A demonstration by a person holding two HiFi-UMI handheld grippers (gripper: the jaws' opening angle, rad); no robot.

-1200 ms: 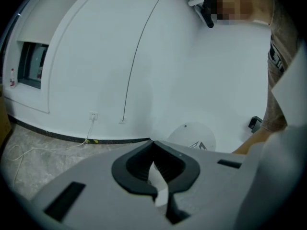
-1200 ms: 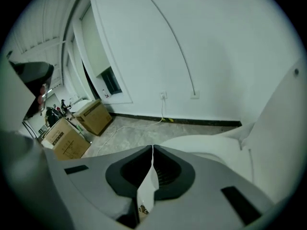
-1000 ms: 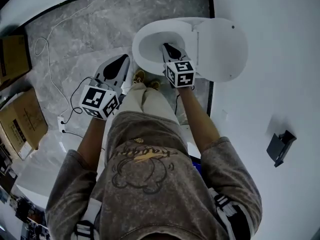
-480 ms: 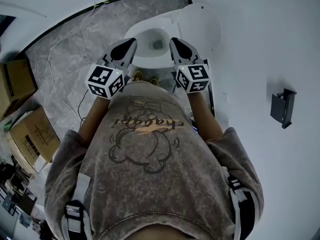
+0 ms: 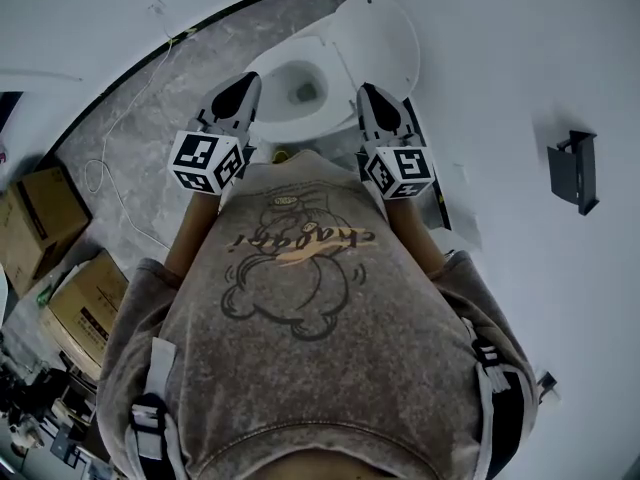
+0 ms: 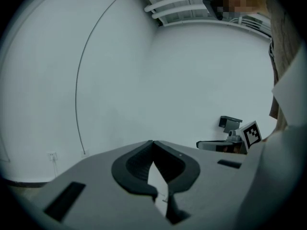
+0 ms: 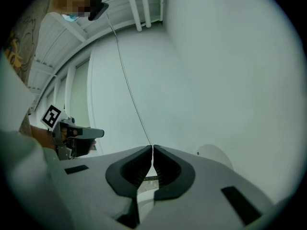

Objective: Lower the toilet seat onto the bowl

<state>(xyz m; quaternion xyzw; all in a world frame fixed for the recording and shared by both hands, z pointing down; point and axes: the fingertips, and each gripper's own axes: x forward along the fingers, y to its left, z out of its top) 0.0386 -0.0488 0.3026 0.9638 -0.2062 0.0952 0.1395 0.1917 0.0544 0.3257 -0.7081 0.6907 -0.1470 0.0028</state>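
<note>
The white toilet bowl (image 5: 290,93) stands at the top of the head view, and its raised seat and lid (image 5: 378,33) lean back towards the wall. My left gripper (image 5: 243,83) is held at the bowl's left side and is shut on nothing. My right gripper (image 5: 369,92) hovers to the right of the bowl, below the raised lid, also shut and empty. In the left gripper view the left gripper (image 6: 152,142) faces a bare white wall. In the right gripper view the right gripper (image 7: 152,147) has its tips touching, with the lid's top (image 7: 216,155) just behind.
Two cardboard boxes (image 5: 30,213) (image 5: 88,303) sit on the grey marble floor at the left. A white cable (image 5: 125,133) trails across the floor. A black holder (image 5: 574,173) is fixed on the white wall at the right. The person's body fills the lower part of the head view.
The right gripper has drawn back from over the bowl's rim. Both grippers now sit higher and closer to the chest, one at each side of the bowl. The head view has shifted.
</note>
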